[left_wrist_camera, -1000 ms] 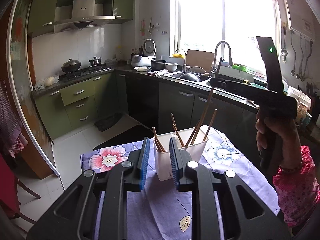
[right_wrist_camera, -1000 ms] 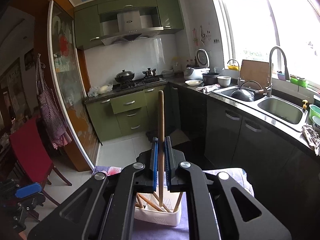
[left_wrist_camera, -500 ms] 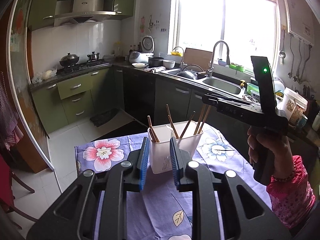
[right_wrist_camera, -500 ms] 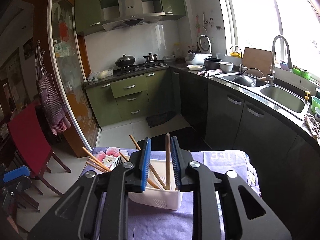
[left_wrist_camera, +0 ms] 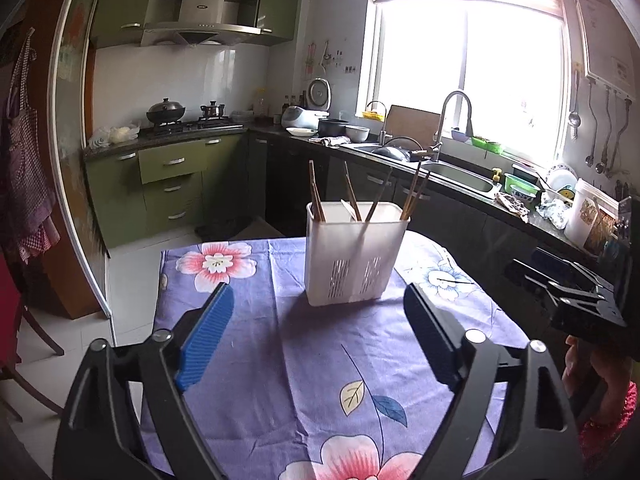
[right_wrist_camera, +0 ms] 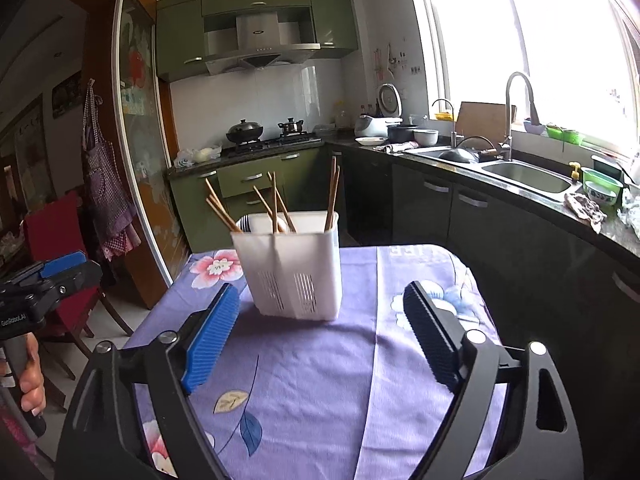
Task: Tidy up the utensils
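Chopsticks (left_wrist_camera: 352,196) standing in white holder (left_wrist_camera: 354,256) on floral table (left_wrist_camera: 320,360).
Hovering near it, empty: left tongs (left_wrist_camera: 320,336) and right tongs (right_wrist_camera: 320,336), both spread wide.

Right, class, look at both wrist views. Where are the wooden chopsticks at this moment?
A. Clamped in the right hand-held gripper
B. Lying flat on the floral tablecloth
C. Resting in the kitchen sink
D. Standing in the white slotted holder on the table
D: the chopsticks stand in the white holder on the tablecloth, while the right hand-held gripper and left hand-held gripper are both open and empty.
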A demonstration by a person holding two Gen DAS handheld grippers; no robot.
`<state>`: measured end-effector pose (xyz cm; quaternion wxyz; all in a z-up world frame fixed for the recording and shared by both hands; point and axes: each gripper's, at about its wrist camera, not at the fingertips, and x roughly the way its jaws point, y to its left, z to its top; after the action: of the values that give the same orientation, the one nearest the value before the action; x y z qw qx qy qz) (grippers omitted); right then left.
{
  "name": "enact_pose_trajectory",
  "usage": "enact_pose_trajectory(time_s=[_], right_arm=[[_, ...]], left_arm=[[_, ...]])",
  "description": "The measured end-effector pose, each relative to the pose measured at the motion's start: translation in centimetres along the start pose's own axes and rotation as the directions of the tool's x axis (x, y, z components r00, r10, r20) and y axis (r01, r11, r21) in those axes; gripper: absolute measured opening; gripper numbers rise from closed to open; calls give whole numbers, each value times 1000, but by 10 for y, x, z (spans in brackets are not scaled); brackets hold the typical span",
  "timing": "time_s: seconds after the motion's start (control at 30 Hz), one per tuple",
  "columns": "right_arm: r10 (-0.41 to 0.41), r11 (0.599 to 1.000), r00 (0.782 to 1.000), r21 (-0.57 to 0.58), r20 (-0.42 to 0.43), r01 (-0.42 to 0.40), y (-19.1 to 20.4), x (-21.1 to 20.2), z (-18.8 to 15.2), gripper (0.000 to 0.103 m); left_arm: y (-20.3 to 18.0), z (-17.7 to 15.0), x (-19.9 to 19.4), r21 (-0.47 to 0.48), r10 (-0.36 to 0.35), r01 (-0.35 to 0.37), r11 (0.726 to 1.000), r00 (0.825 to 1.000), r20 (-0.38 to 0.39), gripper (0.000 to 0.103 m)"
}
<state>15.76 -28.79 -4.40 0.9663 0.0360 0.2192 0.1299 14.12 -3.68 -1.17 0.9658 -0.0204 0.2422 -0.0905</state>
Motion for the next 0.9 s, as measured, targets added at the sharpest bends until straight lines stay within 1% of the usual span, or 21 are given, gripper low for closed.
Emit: enact_pose_trajectory(time_s=[0.07,0.17,0.3,0.43,0.47,0.53,0.73,0.9], right_arm=[[-8,1000,1000,1,2,8,2,-12,-17,98],[-2,1000,1000,10,3,2,5,-29,-34,98],[-12,1000,1000,5,21,12,12,-53,-51,98],[-37,999,998,-10,54,37,18,-73,-52,98],[-49,999,997,-19,64,50,20,-80,-55,98],[-64,997,995,-35,72,66,22,-86,-49,98],[-57,997,995,-41,84,61,26,-108,-54,98],[-52,997,995,-46,89,57,28,-121,-58,98]], left_arm=[[-4,-14,-2,6,18,-18,1000,1000,1,89],[-11,-30,-10,26,46,-46,999,999,7,95],[-15,-42,-29,11,68,-69,998,997,36,96],[-17,-50,-49,-5,112,-112,994,992,51,96],[-16,-53,-53,-11,120,-119,993,992,50,96],[-15,-57,-59,-24,132,-131,991,990,39,96],[-11,-69,-71,-59,125,-124,990,992,17,96],[-14,-72,-83,-66,127,-125,990,992,27,96]])
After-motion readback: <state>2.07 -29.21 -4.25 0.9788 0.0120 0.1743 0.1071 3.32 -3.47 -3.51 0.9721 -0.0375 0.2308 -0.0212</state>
